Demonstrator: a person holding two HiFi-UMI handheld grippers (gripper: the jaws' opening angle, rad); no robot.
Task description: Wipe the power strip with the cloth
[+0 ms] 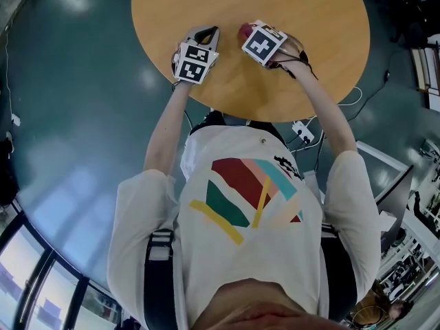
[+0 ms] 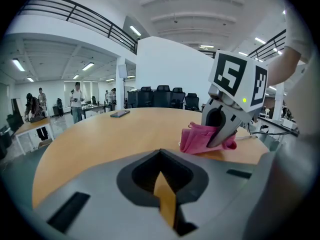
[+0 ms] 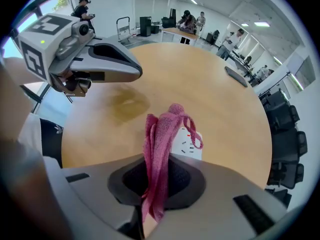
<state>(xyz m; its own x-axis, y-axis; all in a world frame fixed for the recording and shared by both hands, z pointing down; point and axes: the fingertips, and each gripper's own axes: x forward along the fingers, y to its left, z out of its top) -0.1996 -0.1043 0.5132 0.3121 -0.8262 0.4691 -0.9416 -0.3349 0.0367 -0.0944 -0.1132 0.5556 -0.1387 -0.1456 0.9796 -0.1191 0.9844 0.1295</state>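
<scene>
No readable text or labels anywhere.

Coarse, nubby weave of pink cloth (image 3: 159, 149), soft and matt. Smooth white plastic on power strip (image 3: 190, 146), faintly glossy. Pale wood-look counter (image 3: 215, 94), smooth, with a satin sheen. Matt grey moulded plastic on left hand-held gripper (image 2: 162, 184) and right hand-held gripper (image 3: 150, 206). Glossy dark floor (image 1: 69, 115), mirroring lights.

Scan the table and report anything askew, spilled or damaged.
Nothing is spilled or damaged. One mild oddity: the pink woven cloth is bunched into a narrow rope in the right tool, over the white plastic power strip on the round wooden table, rather than spread flat for wiping.
</scene>
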